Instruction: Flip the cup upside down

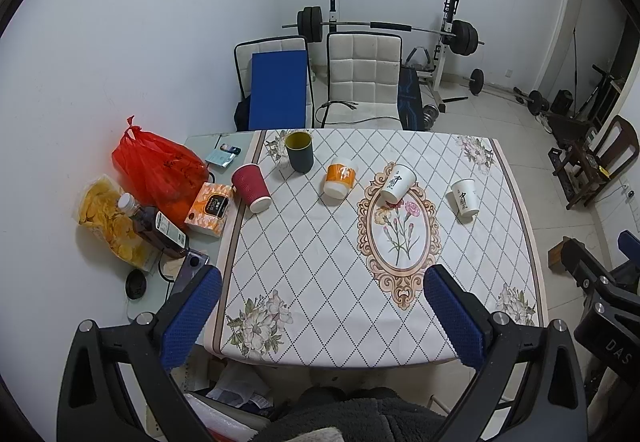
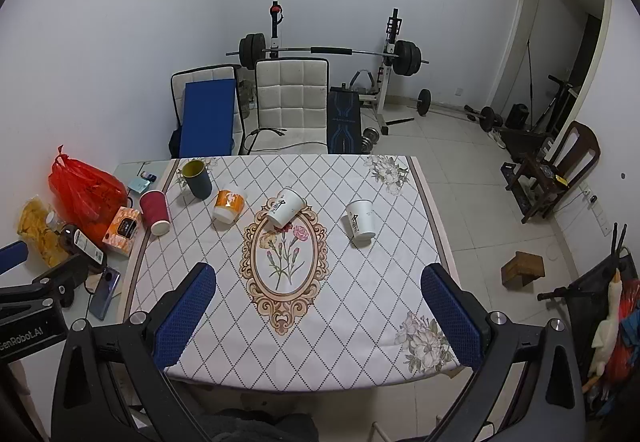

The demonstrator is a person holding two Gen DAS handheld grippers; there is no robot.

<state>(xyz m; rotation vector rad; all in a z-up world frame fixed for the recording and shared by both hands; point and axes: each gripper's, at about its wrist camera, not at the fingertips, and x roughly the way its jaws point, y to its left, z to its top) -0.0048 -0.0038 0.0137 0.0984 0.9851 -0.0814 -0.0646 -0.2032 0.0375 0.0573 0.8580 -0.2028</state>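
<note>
Five cups stand on the patterned tablecloth (image 1: 312,262). A dark mug (image 1: 299,151) with a yellow inside stands upright, mouth up, at the far left. A red paper cup (image 1: 251,188), an orange-and-white cup (image 1: 340,178) and two white paper cups (image 1: 397,183) (image 1: 464,198) stand mouth down. The same cups show in the right wrist view: mug (image 2: 197,179), red (image 2: 155,212), orange (image 2: 228,206), white (image 2: 285,207) (image 2: 361,225). My left gripper (image 1: 323,318) is open and empty above the near table edge. My right gripper (image 2: 318,316) is open and empty too.
Left of the cloth lie a red plastic bag (image 1: 160,166), a bag of chips (image 1: 106,218), a bottle (image 1: 154,226), an orange box (image 1: 209,208) and a phone (image 2: 105,292). Two white chairs (image 1: 362,82) and a barbell rack (image 1: 384,28) stand behind the table.
</note>
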